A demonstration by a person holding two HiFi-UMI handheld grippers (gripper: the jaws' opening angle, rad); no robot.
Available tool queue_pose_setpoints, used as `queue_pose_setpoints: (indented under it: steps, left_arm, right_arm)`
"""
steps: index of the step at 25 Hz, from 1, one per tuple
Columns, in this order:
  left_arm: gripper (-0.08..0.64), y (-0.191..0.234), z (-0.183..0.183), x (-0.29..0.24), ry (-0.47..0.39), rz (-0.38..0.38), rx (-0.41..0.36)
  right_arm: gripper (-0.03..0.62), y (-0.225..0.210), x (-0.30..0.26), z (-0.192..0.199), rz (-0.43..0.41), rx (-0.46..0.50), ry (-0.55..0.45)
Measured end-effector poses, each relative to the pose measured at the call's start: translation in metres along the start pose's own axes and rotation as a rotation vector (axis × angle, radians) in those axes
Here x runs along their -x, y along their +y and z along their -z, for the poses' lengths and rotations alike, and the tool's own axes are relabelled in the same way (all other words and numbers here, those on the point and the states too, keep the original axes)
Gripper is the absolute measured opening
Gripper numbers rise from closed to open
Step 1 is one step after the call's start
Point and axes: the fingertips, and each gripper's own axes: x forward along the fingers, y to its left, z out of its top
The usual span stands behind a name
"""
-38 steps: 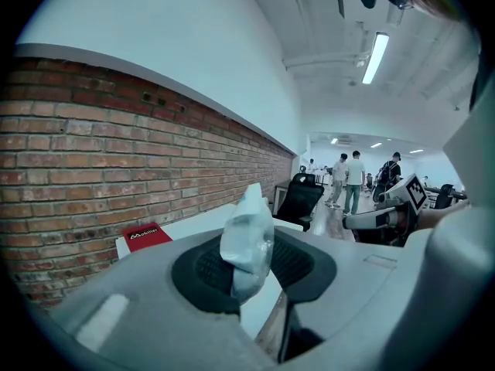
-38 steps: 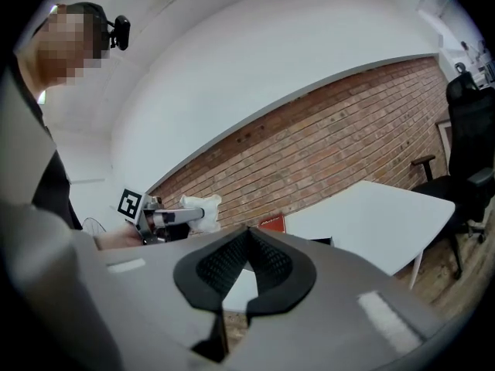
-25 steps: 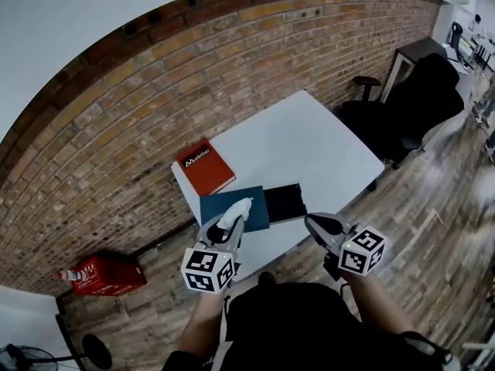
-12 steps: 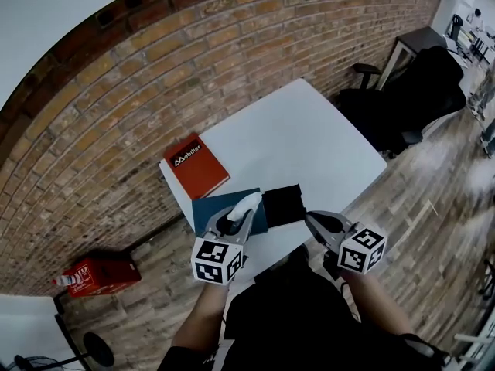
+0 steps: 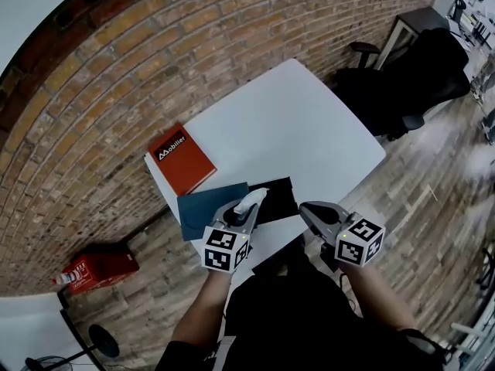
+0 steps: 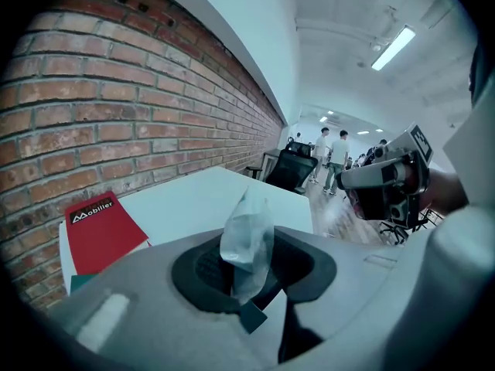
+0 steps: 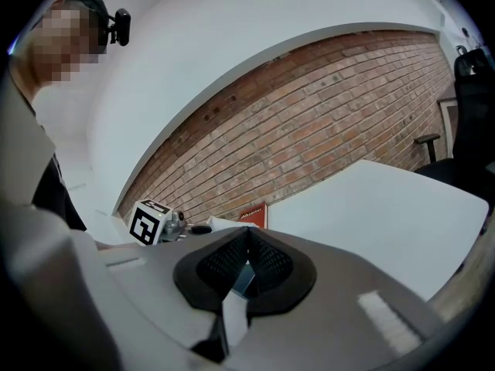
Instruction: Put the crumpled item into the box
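Note:
My left gripper is shut on a white crumpled item, which sticks up between its pads in the left gripper view as a crumpled item. It hangs over the table's near edge, where a flat teal piece meets a black box. My right gripper is shut and holds nothing, just right of the black box and near the table's front edge. Its jaws meet in the right gripper view.
A red book lies on the white table at the left, beside a brick wall. A black office chair stands past the table's right end. A red case lies on the wooden floor.
The left gripper with the crumpled item has drifted a little to the right, from over the teal piece to its border with the black box. The right gripper has hardly moved.

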Motion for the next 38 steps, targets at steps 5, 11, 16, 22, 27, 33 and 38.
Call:
queue_pose_setpoints:
  steps: [5,11,16,22,27,33,38]
  left_arm:
    - [0.108,-0.006,0.016,-0.022,0.053,0.023,0.027]
    - [0.109,-0.014,0.038,-0.053,0.128,0.062,0.045]
    - [0.109,-0.024,0.054,-0.076,0.191,0.094,0.009]
    - [0.121,-0.032,0.061,-0.099,0.249,0.101,-0.045]
    - [0.179,-0.028,0.06,-0.102,0.268,0.098,-0.057]
    - [0.19,-0.017,0.061,-0.092,0.273,0.062,-0.063]
    - [0.206,-0.008,0.044,-0.065,0.199,0.03,-0.062]
  right_arm:
    - [0.0,-0.016,0.005,0.003,0.013,-0.023,0.006]
    - [0.0,-0.021,0.008,0.001,0.021,-0.028,0.006]
    - [0.0,-0.024,0.017,0.002,0.049,-0.036,-0.001]
    - [0.0,-0.039,0.031,0.002,0.09,-0.056,-0.018]
    - [0.0,-0.041,0.035,-0.001,0.104,-0.062,-0.031]
    - [0.0,-0.041,0.04,-0.009,0.113,-0.066,-0.048]
    - [0.0,-0.038,0.038,-0.017,0.111,-0.051,-0.056]
